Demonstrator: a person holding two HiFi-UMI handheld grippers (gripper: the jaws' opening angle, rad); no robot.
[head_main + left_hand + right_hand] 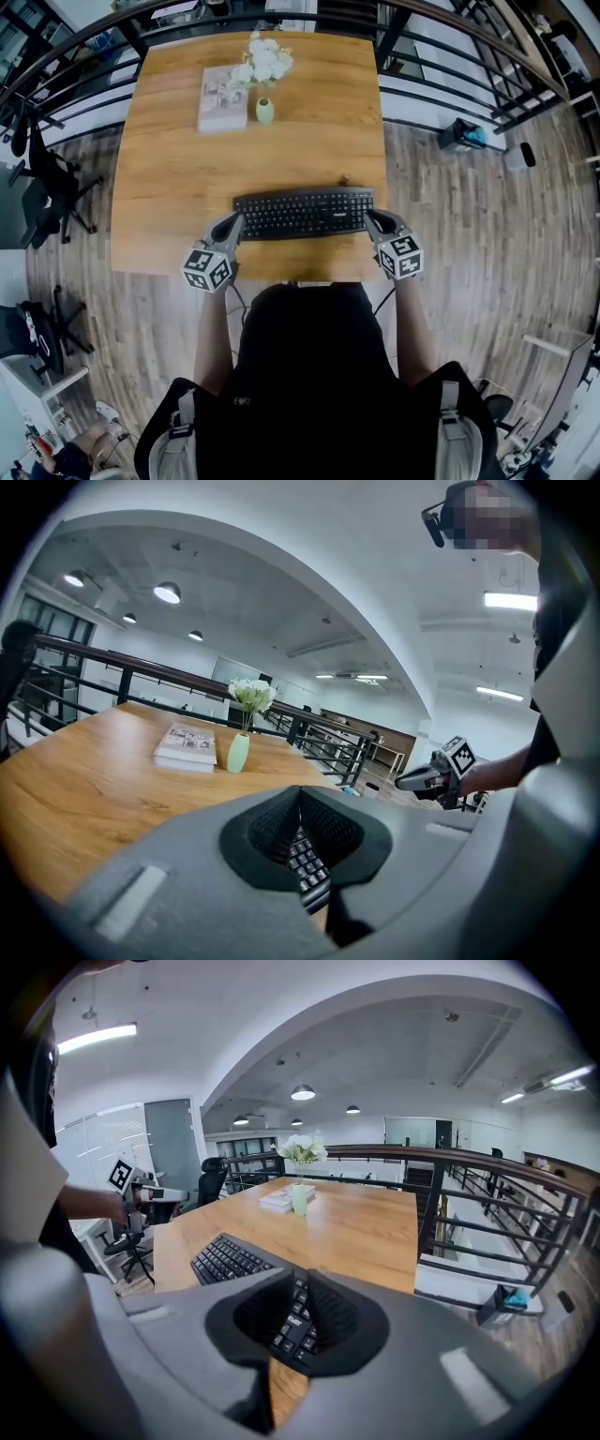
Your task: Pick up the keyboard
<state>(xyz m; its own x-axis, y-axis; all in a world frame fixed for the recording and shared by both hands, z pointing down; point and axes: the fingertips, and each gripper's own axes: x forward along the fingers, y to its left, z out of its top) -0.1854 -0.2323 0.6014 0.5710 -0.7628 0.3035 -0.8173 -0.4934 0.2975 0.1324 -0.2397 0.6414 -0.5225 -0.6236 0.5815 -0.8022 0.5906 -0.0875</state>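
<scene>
While it lies flat near the front edge of the wooden tabletop (178, 178), we enter the black full-size keyboard (302, 213) as follows. Build: long, thin, stiff plastic case. We judge it light, unlikely to bend, smooth along the rim, with keys that give under pressure.

Left gripper (232, 223): at the keyboard's left end, fingers pressed together, nothing visibly between them. Right gripper (373, 219): at its right end, fingers likewise closed.

Recommended hold, in our judgement: both short ends at once, on the case rim rather than the keys, raised level.

Book (222, 98) and vase of white flowers (264, 111): far side, well apart.
</scene>
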